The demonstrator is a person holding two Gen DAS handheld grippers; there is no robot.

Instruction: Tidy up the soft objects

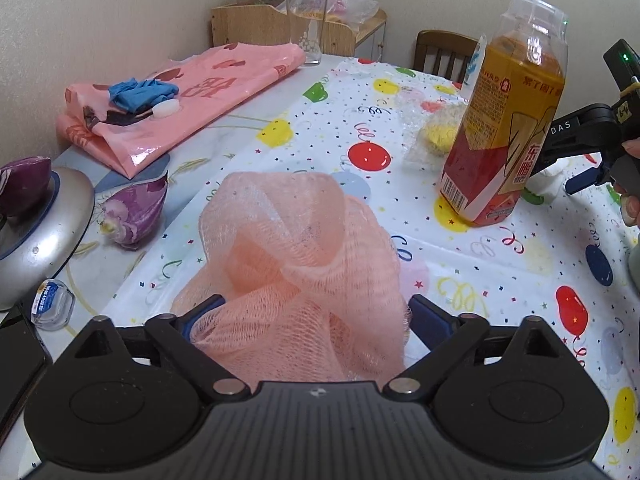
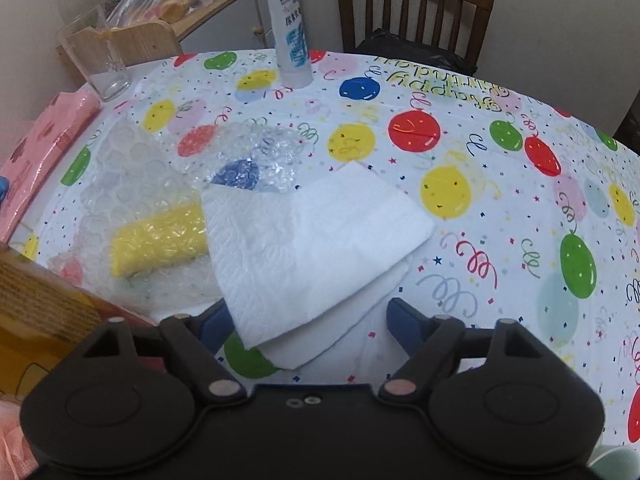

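A pink mesh bath sponge lies on the balloon-print tablecloth between the open jaws of my left gripper; the mesh fills the gap. A folded white paper towel lies between the open jaws of my right gripper, which shows at the right edge of the left wrist view. Bubble wrap around a yellow sponge lies left of the towel. Blue gloves rest on a pink plastic bag.
A tall orange drink bottle stands on the table, close to my right gripper's left side. A white tube, a glass, a metal lid, purple onion pieces and a wooden chair surround the area.
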